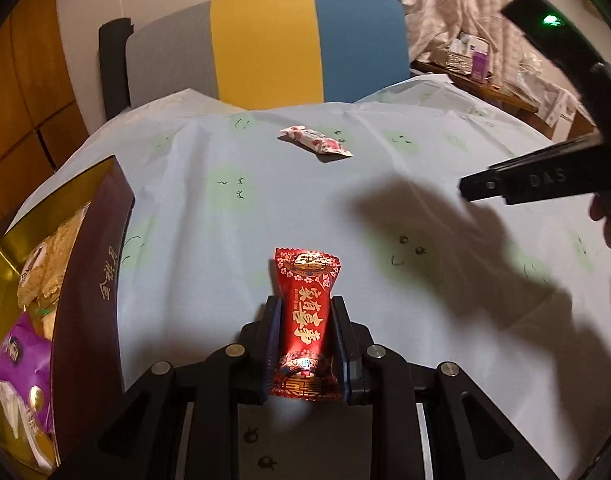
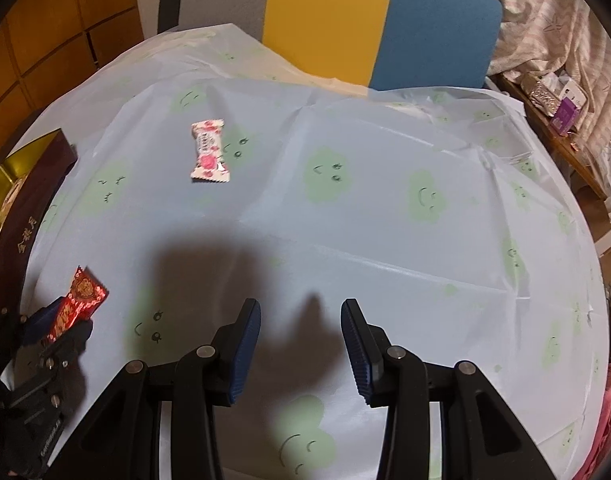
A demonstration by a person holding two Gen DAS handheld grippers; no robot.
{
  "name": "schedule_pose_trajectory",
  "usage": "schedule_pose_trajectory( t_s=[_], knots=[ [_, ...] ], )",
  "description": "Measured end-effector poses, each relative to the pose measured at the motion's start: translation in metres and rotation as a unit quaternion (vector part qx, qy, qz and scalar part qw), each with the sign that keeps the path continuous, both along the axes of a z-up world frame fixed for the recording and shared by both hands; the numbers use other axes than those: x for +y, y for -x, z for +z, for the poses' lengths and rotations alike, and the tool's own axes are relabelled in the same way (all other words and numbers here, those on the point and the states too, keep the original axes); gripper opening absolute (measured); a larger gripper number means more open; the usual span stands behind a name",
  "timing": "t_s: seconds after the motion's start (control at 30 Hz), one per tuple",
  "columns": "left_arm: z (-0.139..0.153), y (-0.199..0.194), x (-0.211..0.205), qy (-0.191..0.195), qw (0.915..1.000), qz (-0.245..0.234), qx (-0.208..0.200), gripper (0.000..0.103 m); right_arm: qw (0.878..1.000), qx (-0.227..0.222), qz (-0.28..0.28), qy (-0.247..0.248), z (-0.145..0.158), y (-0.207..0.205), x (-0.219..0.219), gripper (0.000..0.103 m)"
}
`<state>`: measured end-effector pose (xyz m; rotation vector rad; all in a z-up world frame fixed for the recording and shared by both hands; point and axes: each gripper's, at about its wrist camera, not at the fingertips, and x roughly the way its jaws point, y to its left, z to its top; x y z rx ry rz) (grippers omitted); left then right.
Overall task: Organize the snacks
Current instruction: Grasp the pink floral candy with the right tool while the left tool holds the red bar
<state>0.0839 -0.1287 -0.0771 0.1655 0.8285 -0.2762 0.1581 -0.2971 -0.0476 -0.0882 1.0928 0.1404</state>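
My left gripper (image 1: pixel 305 304) is shut on a red snack packet (image 1: pixel 305 320) with gold characters and holds it above the light blue tablecloth (image 1: pixel 385 200). In the right wrist view the same packet (image 2: pixel 79 300) and left gripper (image 2: pixel 63 322) show at the lower left. A white and pink snack packet (image 1: pixel 316 141) lies on the cloth further back; it also shows in the right wrist view (image 2: pixel 208 151). My right gripper (image 2: pixel 300 308) is open and empty above the cloth. In the left wrist view its body (image 1: pixel 545 176) shows at the right.
A dark box with a gold lining (image 1: pixel 93 272) stands at the left and holds several snack packets (image 1: pixel 25 360); its wall also shows in the right wrist view (image 2: pixel 29 216). A grey, yellow and blue chair back (image 1: pixel 265 48) stands behind the table. A cluttered shelf (image 2: pixel 561 112) is at the right.
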Motion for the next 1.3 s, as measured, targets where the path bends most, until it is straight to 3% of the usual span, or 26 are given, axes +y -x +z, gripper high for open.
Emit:
schedule_pose_trajectory(
  t_s=[0.27,0.5,0.7,0.83,0.9,0.93,0.97,1.17,1.3],
  knots=[
    [-0.003,-0.002,0.007,0.031,0.9995,-0.007,-0.003,0.024,0.999,0.014,0.022,-0.044,-0.006,-0.003,0.010,0.043],
    [-0.003,-0.001,0.013,0.052,0.9986,-0.007,-0.001,0.024,0.995,0.001,0.005,-0.097,0.007,-0.047,0.029,0.043],
    [-0.003,-0.003,0.019,0.077,0.9970,-0.007,0.007,0.024,0.996,-0.005,0.006,-0.085,0.006,-0.100,0.065,0.043],
    [-0.003,-0.004,0.019,0.078,0.9969,-0.008,0.006,0.024,0.998,0.016,0.009,-0.065,-0.008,-0.126,0.080,0.043],
    [-0.004,-0.004,0.020,0.079,0.9968,-0.007,0.006,0.024,0.998,0.023,0.006,-0.060,-0.013,-0.129,0.080,0.034],
    [-0.004,-0.004,0.020,0.080,0.9968,-0.008,0.006,0.024,0.998,0.028,0.007,-0.062,-0.017,-0.129,0.080,0.023],
    [-0.004,-0.004,0.020,0.080,0.9968,-0.007,0.006,0.024,0.998,0.028,0.010,-0.062,-0.018,-0.128,0.079,0.021],
    [-0.004,-0.004,0.018,0.073,0.9973,-0.008,0.002,0.025,0.997,0.038,0.059,-0.011,-0.015,-0.087,0.076,0.020],
    [-0.005,-0.001,0.015,0.070,0.9975,-0.008,0.000,0.025,0.996,0.063,0.063,-0.005,-0.016,-0.049,0.055,0.020]
  ],
)
